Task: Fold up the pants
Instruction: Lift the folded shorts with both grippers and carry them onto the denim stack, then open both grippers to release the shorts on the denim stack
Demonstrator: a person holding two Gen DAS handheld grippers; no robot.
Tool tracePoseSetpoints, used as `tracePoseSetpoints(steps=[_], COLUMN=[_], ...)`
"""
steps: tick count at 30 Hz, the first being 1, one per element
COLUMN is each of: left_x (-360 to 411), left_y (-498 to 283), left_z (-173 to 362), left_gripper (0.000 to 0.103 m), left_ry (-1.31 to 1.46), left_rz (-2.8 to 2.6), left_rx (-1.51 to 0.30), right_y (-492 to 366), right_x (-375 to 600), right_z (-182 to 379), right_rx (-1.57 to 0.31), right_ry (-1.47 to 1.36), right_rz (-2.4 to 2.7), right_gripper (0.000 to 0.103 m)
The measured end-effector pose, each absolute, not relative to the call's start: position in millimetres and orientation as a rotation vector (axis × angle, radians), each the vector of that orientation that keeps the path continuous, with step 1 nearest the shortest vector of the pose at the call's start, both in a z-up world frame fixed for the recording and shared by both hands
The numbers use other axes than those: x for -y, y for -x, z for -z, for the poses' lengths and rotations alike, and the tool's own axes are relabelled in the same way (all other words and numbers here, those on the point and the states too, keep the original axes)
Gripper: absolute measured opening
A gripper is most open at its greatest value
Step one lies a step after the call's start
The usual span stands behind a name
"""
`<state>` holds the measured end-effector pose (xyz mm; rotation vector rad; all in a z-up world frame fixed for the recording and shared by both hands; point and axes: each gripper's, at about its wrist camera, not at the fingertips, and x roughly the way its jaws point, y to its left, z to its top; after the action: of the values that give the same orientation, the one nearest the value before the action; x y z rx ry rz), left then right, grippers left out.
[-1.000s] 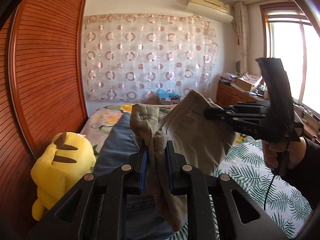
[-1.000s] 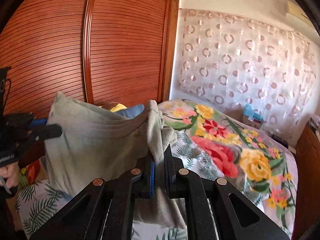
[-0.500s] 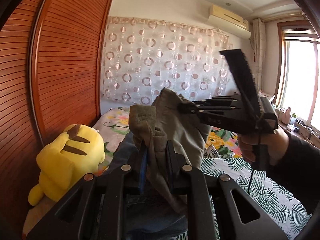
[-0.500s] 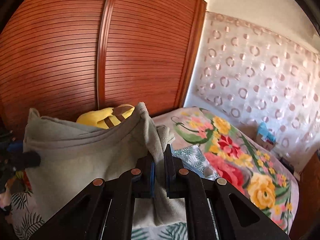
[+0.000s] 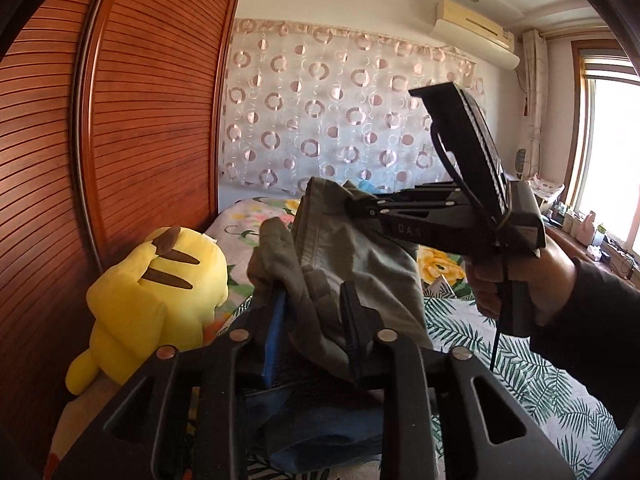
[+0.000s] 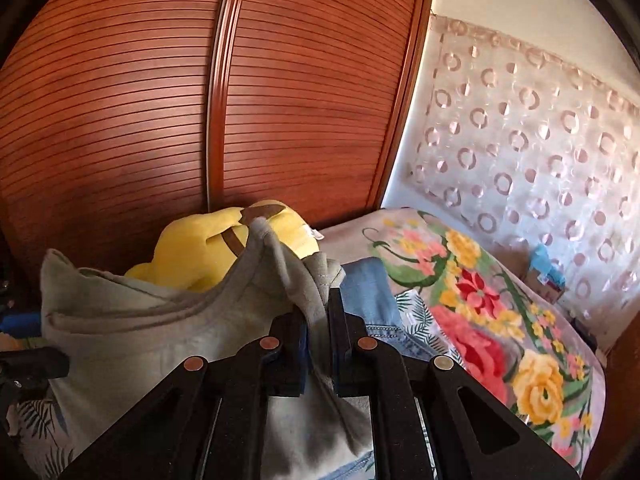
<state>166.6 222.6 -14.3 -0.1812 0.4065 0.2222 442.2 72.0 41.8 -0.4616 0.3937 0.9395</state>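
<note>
Hanging bunched above the bed [image 5: 520,364], pants [image 5: 360,256] stretched between both grippers. Right gripper [image 6: 318,308] clamped tight on one cloth corner, jaws nearly together. Left gripper [image 5: 314,304] just opening, jaws parted, cloth draped loosely between them and over the blue pad. Yellow plush [image 5: 160,288] sitting by the wardrobe [image 5: 152,120]; jeans [image 6: 368,288] lying underneath.

The left tongs [image 5: 314,304] have just been opening, cloth slack between them; the right tongs [image 6: 318,316] are clamped on cloth.
</note>
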Motion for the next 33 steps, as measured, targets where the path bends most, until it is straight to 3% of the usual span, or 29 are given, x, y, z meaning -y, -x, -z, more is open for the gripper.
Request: tracePoseSetpoints(steps=[5, 9, 13, 22, 27, 33], left_x=[-222, -225, -226, -222, -219, -210], left_y=[-169, -170, -170, -168, -164, -158], left_z=[25, 36, 45, 48, 42, 39], left_gripper=[0.035, 0.036, 0.046, 0.055, 0.078, 0.082], left_ry=[0.178, 0.19, 0.198, 0.17, 0.154, 0.141], left_rz=[-0.238, -0.26, -0.272, -0.263, -0.26, -0.231], left_rx=[-0.458, -0.491, -0.522, -0.539, -0.525, -0.54], right_y=[-442, -444, -447, -465, -462, -436], right_x=[-71, -70, -59, -34, -35, -11], right_z=[-47, -50, -50, -30, -31, -31], right_rx=[-0.405, -0.416, -0.43, -0.514, -0.522, -0.52], right_ry=[0.458, 0.459, 0.427, 0.334, 0.294, 0.254], right_rz=[-0.942, -0.915, -0.912, -0.849, -0.826, -0.819], right_gripper=[0.008, 0.026, 0.032, 0.032, 0.032, 0.032])
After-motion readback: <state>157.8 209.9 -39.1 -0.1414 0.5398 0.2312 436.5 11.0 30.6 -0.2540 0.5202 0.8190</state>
